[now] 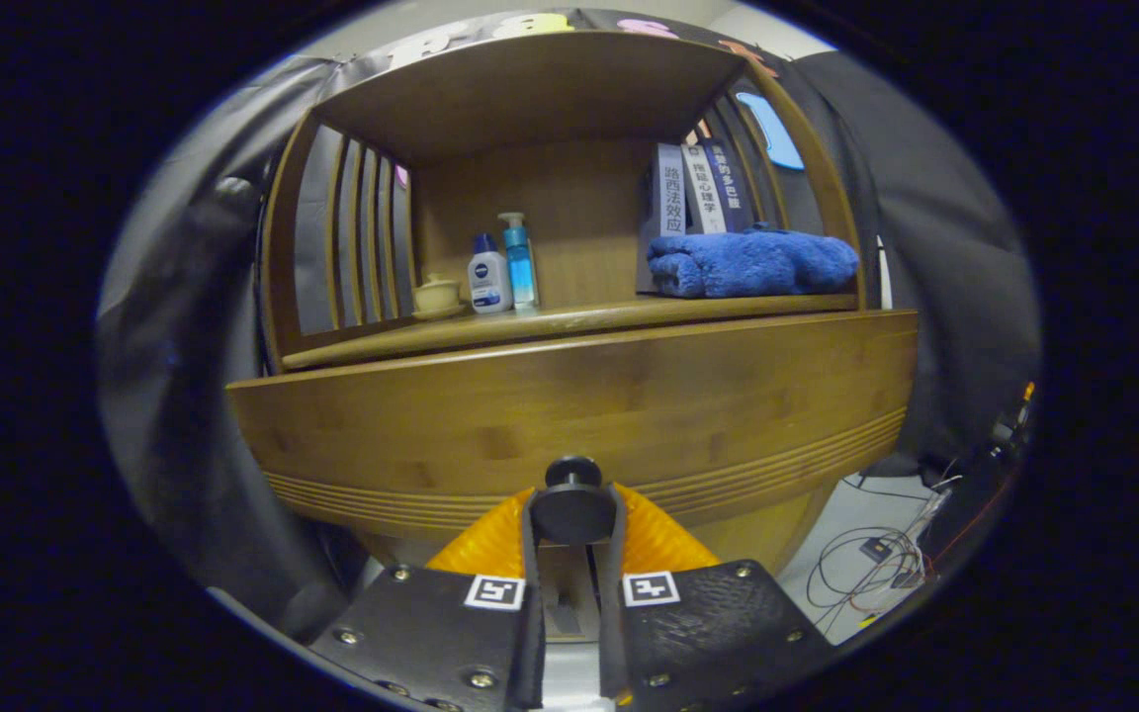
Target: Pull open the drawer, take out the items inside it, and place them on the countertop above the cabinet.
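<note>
Gripper [572, 514] clenched on drawer [569, 405] knob [572, 506], above on shelf [530, 324] a cup [437, 295], white bottle [489, 282], blue pump bottle [519, 262], right three books [703, 188] behind blue towel [752, 262].

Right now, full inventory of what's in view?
drawer front: 1, brown wood, below the shelf
drawer knob: 1, black, between the fingers
countertop: 1, brown wood, above the drawer
lidded cup: 1, cream, countertop left
lotion bottle: 1, white with blue cap, beside the cup
pump bottle: 1, clear blue, beside the lotion bottle
books: 3, upright, behind the towel
towel: 1, blue, rolled, countertop right
cables: several, floor beyond the cabinet
hand-held gripper: 1, both fingers pressing the knob
</note>
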